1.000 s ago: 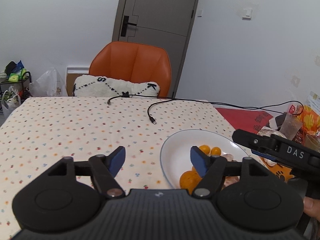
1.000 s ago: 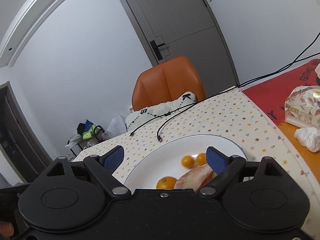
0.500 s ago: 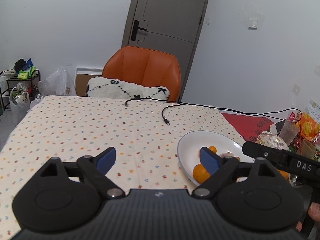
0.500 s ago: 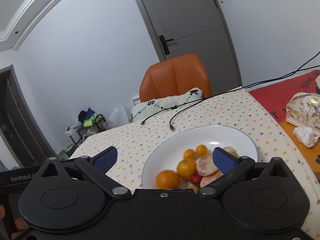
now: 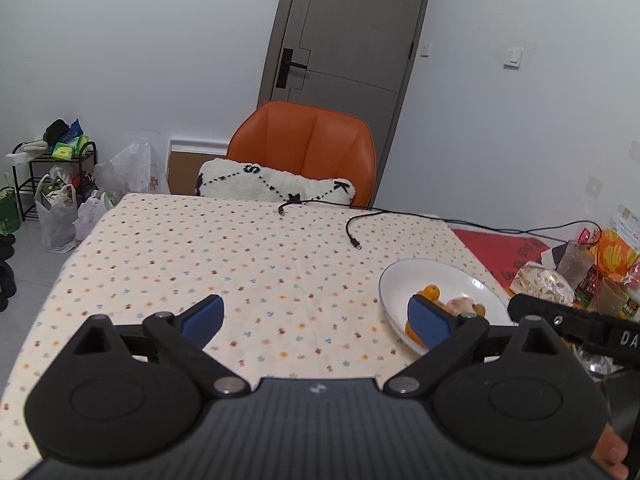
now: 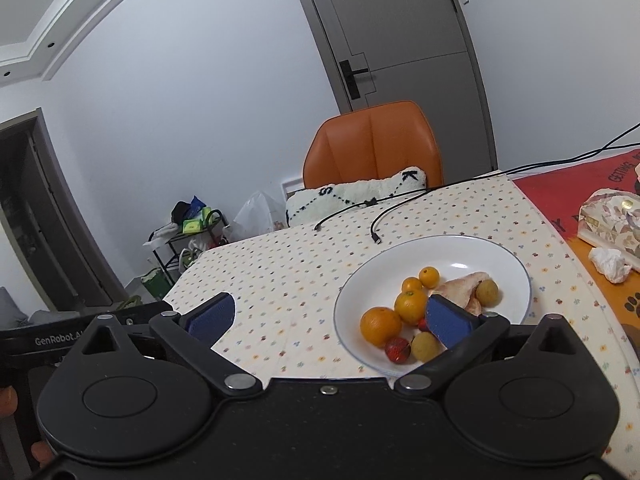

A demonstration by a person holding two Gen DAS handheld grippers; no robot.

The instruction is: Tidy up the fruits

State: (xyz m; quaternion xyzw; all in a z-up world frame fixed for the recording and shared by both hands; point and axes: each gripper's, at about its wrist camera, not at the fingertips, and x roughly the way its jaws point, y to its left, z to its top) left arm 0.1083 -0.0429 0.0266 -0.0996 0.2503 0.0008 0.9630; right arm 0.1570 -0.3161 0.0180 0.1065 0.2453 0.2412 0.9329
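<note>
1. Above the worktop point(image 5: 200, 248), left wrist view: the left gripper point(image 5: 316, 316) has its fingers point(image 5: 202, 315) spread wide, gripping nothing; the white plate point(image 5: 394, 280) of fruit lies at right.
2. Right wrist view: the right gripper point(image 6: 328, 318) is wide apart (empty); oranges point(image 6: 380, 326), strawberries point(image 6: 397, 349) and peeled segments point(image 6: 460, 288) rest inside the plate.

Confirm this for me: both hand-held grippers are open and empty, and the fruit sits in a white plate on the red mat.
Not quite. The white plate with the fruit sits on the dotted tablecloth, not the red mat; the right wrist view shows it. The left hand-held gripper and right hand-held gripper are indeed open and empty.
</note>
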